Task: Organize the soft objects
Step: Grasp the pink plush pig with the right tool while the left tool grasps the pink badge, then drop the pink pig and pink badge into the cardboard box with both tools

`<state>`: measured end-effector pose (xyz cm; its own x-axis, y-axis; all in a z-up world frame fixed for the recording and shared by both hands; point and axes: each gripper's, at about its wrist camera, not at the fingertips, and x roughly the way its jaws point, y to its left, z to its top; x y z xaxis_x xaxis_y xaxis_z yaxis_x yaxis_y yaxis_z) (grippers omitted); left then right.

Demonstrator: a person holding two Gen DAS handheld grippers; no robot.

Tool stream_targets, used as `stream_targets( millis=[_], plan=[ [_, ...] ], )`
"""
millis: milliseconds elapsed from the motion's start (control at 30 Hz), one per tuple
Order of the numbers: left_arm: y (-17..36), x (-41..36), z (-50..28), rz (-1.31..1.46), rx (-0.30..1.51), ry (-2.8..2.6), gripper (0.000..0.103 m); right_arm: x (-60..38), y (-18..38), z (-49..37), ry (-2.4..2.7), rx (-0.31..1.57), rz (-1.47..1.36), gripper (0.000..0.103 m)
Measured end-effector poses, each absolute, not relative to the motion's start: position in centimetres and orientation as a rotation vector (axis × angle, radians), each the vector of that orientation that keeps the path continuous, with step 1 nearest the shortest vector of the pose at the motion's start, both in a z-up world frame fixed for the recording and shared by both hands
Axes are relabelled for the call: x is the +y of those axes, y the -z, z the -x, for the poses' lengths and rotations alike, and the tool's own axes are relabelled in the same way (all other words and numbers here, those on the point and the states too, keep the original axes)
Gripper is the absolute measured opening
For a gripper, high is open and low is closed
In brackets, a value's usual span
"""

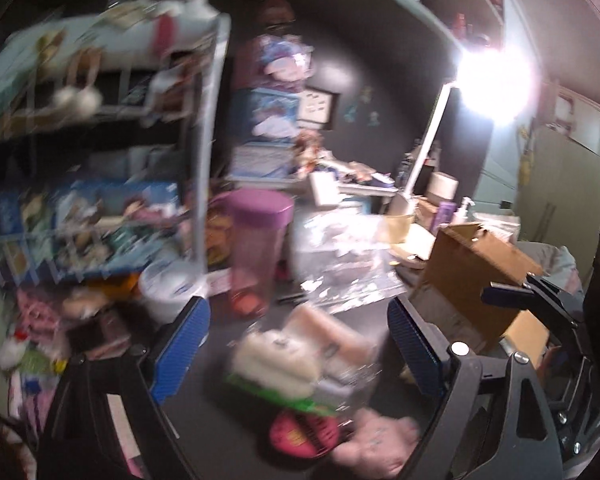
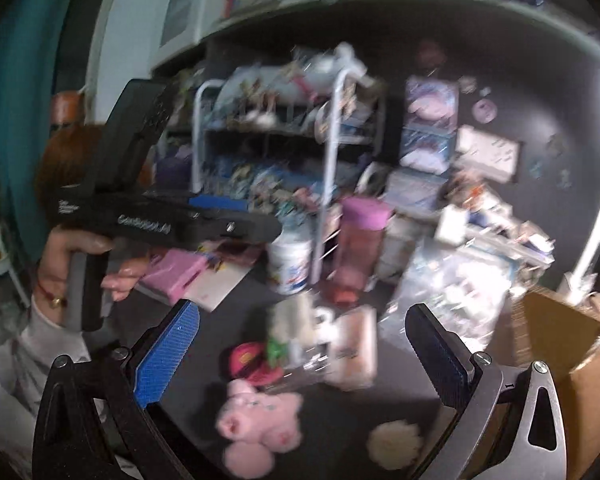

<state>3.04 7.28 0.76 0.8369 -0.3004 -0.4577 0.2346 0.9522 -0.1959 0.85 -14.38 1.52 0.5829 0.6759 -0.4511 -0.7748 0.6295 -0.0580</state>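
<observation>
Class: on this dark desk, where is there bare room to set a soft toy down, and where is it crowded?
Bare: the dark desktop between the pink plush pig and cream fluffy ball. Crowded: around the pink-lidded tumbler and white wire shelf rack.

- Left wrist view: looks forward and slightly down over the dark tabletop (image 1: 204, 420), between its own fingers, facing the wire rack (image 1: 204, 120) and back wall; close to the desk.
- Right wrist view: similar heading, set further right and back; left gripper (image 2: 236, 216) in frame.
- Shared: rack (image 2: 332, 152), purple-lidded bottle (image 1: 256, 240) (image 2: 360, 248), pink plush pig (image 1: 376, 448) (image 2: 260, 420), cardboard box (image 1: 472, 280) (image 2: 556, 340).
- Both blurred.
</observation>
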Motion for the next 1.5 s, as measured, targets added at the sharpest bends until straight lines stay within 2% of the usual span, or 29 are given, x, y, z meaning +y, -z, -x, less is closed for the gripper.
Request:
stream_targets(
  millis=[400, 433, 467, 633, 1067, 1100, 1167, 1233, 1500],
  plan=[
    [7.5, 8.8, -2.3, 0.142, 0.662, 0.283, 0.089, -11.0, 8.4, -2.5, -0.905, 0.767, 0.254, 0.103],
    [8.1, 8.5, -2.3, 0.139, 0.678, 0.296, 0.089, -11.0, 9.0, -2.6, -0.896, 0.785, 0.253, 0.101],
    [8.6, 8.2, -2.3, 0.132, 0.694, 0.309, 0.089, -10.9, 9.6, -2.8, -0.886, 0.804, 0.255, 0.093],
    [10.3, 6.3, -2.4, 0.099, 0.746, 0.356, 0.089, -11.2, 11.0, -3.2, -0.86, 0.84, 0.269, 0.064],
    [11.9, 2.3, -4.0, -0.032, 0.823, 0.342, 0.088, -14.6, 10.7, -2.2, -0.762, 0.799, 0.292, 0.063],
    [12.1, 1.9, -4.0, -0.048, 0.826, 0.334, 0.085, -14.6, 10.7, -2.2, -0.764, 0.796, 0.291, 0.063],
    [12.5, 1.4, -4.3, -0.073, 0.836, 0.319, 0.072, -14.7, 10.8, -2.1, -0.767, 0.79, 0.288, 0.063],
    [12.6, 1.2, -4.3, -0.103, 0.834, 0.289, 0.066, -15.0, 10.8, -2.1, -0.768, 0.784, 0.281, 0.063],
    [12.1, 1.8, -3.3, -0.109, 0.827, 0.284, 0.064, -15.0, 9.6, -1.7, -0.794, 0.728, 0.278, 0.063]
  ],
)
